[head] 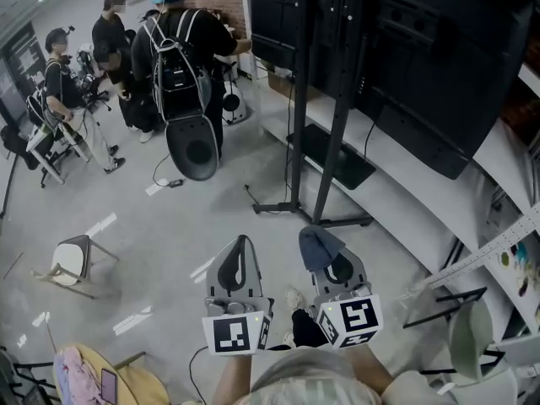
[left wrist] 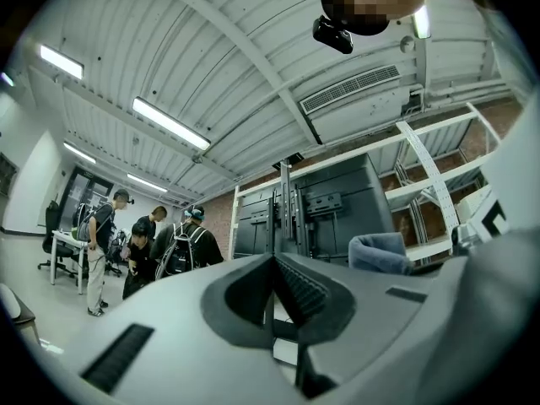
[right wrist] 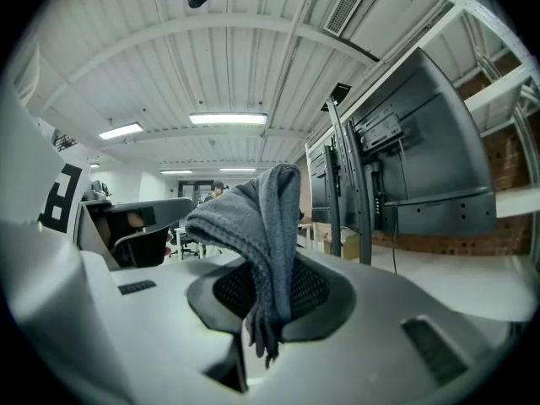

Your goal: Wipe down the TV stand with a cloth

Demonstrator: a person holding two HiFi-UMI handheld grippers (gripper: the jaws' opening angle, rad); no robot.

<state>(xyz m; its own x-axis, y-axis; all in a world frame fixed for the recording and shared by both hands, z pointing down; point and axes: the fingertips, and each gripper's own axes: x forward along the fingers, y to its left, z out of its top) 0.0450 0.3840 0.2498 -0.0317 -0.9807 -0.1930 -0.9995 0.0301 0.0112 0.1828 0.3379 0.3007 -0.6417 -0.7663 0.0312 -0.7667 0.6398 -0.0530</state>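
A grey-blue cloth (head: 320, 247) hangs pinched in my right gripper (head: 331, 258); in the right gripper view the cloth (right wrist: 257, 226) drapes over the closed jaws of the right gripper (right wrist: 268, 264). My left gripper (head: 242, 254) is shut with nothing in it, its jaws meeting in the left gripper view (left wrist: 275, 270). Both are held at waist height over the floor. The black TV stand (head: 325, 99) rises ahead, its base (head: 312, 216) on the floor, carrying large dark screens (head: 439, 66). The stand (right wrist: 346, 175) also shows right of the cloth.
Several people (head: 181, 49) stand at the far left by a desk. A long white shelf unit (head: 422, 201) runs along the right behind the stand. A small stool (head: 72, 260) sits on the floor at left, and a cable (head: 164, 180) lies there.
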